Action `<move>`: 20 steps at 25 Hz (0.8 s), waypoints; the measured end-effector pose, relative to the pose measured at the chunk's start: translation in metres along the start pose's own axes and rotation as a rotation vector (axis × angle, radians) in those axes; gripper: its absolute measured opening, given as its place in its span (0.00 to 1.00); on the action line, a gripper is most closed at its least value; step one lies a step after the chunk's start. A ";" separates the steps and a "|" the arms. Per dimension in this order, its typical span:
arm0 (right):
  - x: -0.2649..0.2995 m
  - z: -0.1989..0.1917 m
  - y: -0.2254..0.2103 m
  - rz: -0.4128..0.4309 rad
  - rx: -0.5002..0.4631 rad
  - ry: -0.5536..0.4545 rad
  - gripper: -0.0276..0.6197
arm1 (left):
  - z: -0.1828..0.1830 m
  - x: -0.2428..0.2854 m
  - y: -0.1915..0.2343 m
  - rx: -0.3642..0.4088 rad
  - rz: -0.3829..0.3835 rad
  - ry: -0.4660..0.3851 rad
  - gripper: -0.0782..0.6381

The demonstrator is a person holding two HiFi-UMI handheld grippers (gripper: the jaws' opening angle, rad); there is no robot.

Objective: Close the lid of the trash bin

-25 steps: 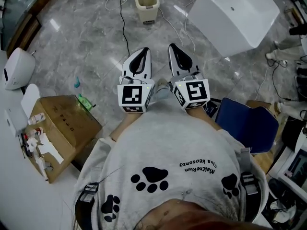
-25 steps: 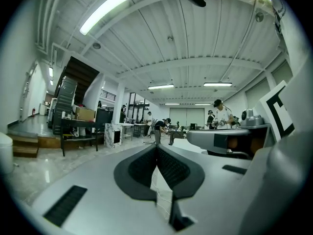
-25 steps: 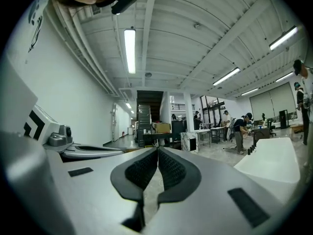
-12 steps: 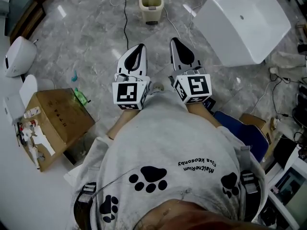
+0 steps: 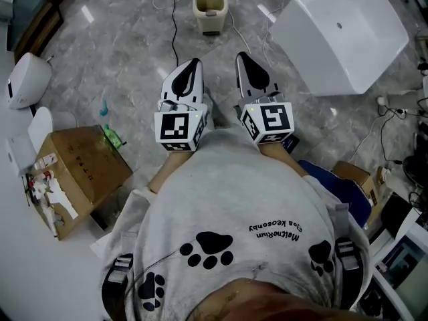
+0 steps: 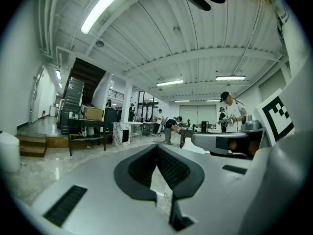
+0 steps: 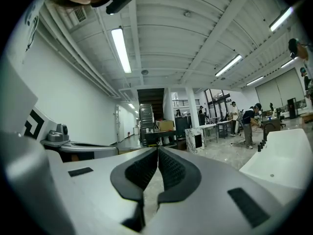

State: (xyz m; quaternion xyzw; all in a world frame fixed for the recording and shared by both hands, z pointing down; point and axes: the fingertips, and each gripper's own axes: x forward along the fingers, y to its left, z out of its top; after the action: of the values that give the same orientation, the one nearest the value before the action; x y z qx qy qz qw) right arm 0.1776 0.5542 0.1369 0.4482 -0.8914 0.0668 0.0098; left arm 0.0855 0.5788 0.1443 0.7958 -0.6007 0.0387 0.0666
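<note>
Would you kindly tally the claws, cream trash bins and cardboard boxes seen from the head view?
Claws: 2 (left claw, right claw)
Cream trash bin: 1
Cardboard box: 1
Total: 4

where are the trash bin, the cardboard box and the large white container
trash bin [image 5: 210, 12], head view, middle of its cream body
cardboard box [image 5: 83, 169], head view, its brown top face
large white container [image 5: 344, 39], head view, its broad flat side

cream trash bin [image 5: 209, 7], grey veined floor [image 5: 114, 52], grey shirt [image 5: 227, 192] with black paw prints [image 5: 212, 254], brown box [image 5: 83, 169]
</note>
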 end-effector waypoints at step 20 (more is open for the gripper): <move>0.195 0.033 -0.070 -0.081 -0.026 -0.014 0.09 | 0.045 0.186 0.108 0.018 -0.104 -0.020 0.14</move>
State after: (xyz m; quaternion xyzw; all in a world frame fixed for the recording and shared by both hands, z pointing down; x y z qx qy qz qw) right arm 0.1189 0.3530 0.1267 0.4842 -0.8733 0.0518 0.0122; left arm 0.0324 0.3657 0.1329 0.8267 -0.5589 0.0326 0.0554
